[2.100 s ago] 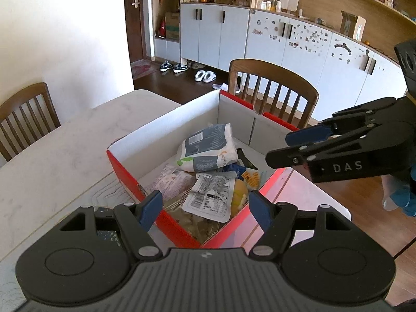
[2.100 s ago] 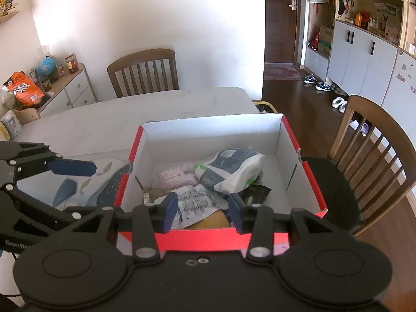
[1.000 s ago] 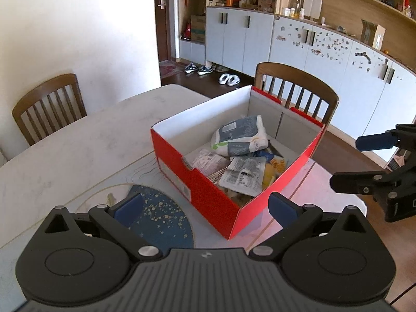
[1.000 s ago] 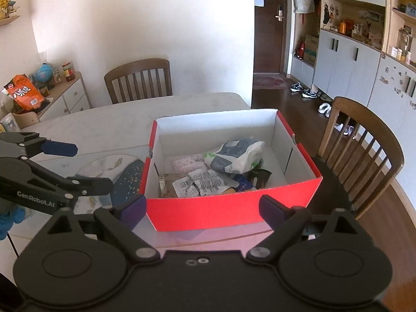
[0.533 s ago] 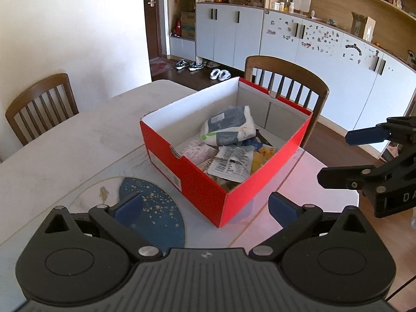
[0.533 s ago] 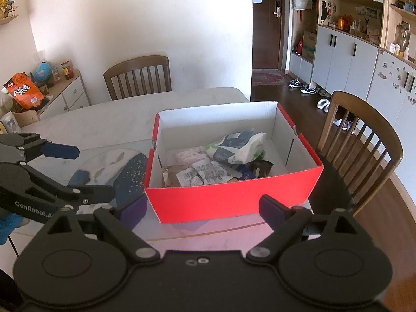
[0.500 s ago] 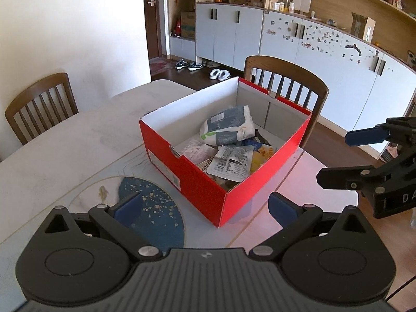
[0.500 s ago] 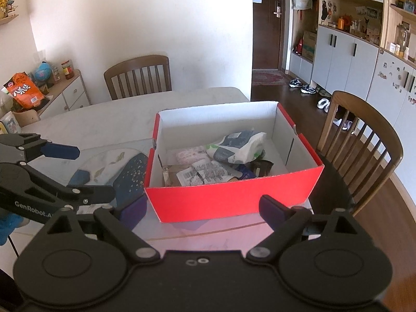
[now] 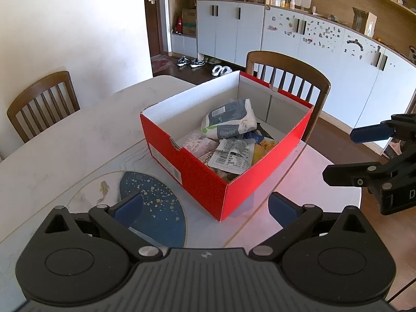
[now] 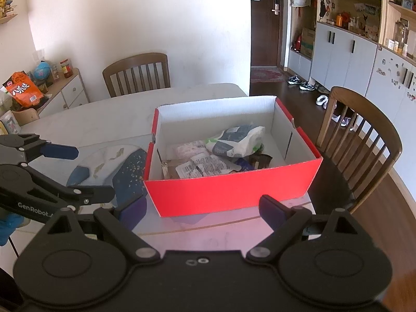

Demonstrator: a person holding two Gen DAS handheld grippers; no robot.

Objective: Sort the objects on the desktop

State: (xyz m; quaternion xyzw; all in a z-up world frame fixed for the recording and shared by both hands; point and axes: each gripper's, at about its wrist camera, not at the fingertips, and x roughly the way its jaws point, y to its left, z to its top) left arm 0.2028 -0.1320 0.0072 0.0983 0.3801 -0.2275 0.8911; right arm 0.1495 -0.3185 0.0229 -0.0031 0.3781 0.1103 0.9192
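A red cardboard box with white inner walls stands on the pale table. Inside lie several snack packets, among them a grey and white bag and a clear labelled packet. My left gripper is open, held back from the box's near corner with nothing between its fingers. My right gripper is open too, facing the box's long red side. Each gripper shows in the other's view: the right gripper at the right edge, the left gripper at the left.
A round blue and white mat lies under glass left of the box. Wooden chairs stand around the table. The table edge is close to the box on the right. A sideboard holds snacks.
Over two seconds both grippers opened wide and drew back from the box, which now sits further away. In the last half second almost nothing moved.
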